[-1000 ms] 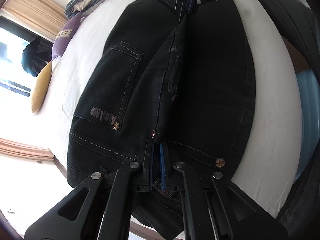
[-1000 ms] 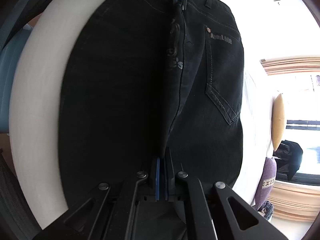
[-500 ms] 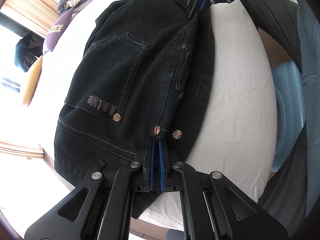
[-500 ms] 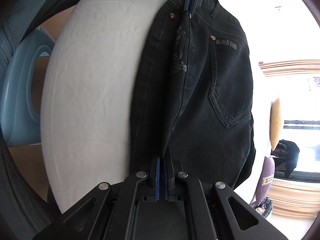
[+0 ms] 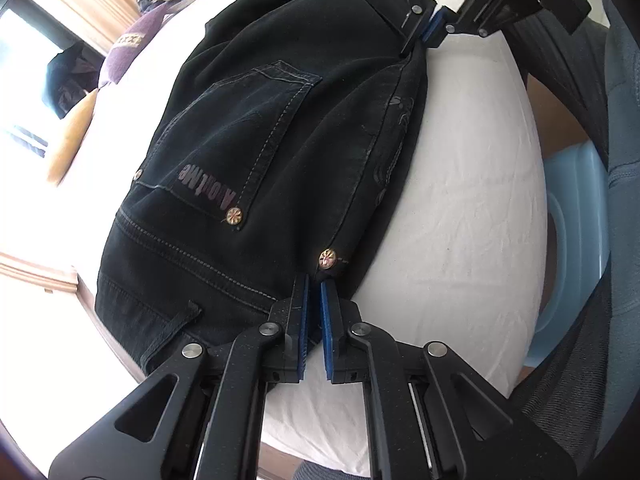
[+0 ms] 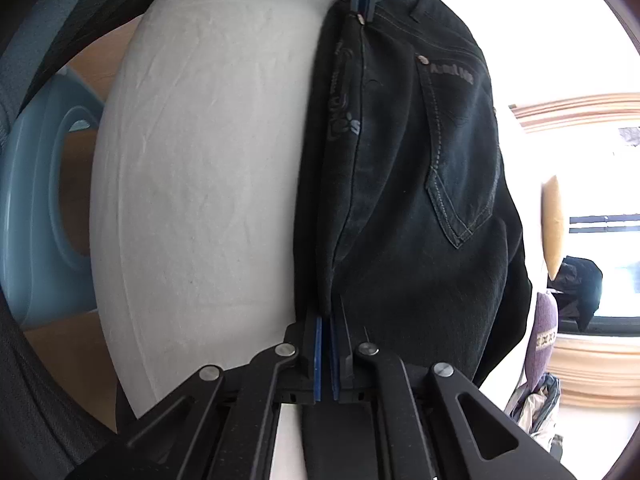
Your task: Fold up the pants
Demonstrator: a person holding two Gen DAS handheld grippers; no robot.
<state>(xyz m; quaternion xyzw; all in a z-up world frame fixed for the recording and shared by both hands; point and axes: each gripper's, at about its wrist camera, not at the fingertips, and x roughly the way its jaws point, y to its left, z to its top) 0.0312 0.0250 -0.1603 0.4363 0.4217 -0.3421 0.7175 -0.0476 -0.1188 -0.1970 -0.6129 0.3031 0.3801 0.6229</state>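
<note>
Left claw (image 5: pixel 314 280) and right claw (image 6: pixel 329 320) stretch pants (image 5: pixel 256 168) lengthwise between them.

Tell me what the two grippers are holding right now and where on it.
Both hold the black pants: the left gripper pinches the folded edge at the waistband, the right gripper the same edge farther down.

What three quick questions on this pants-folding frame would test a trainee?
1. True or false: the pants lie on a white bed.
2. What does the left gripper touch: A the pants' edge, B the yellow pillow, C nothing?
3. Fill in: the right gripper is shut on the ____.

Key: 1 true. 2 A, though its jaws show a small gap. 3 pants.
</note>
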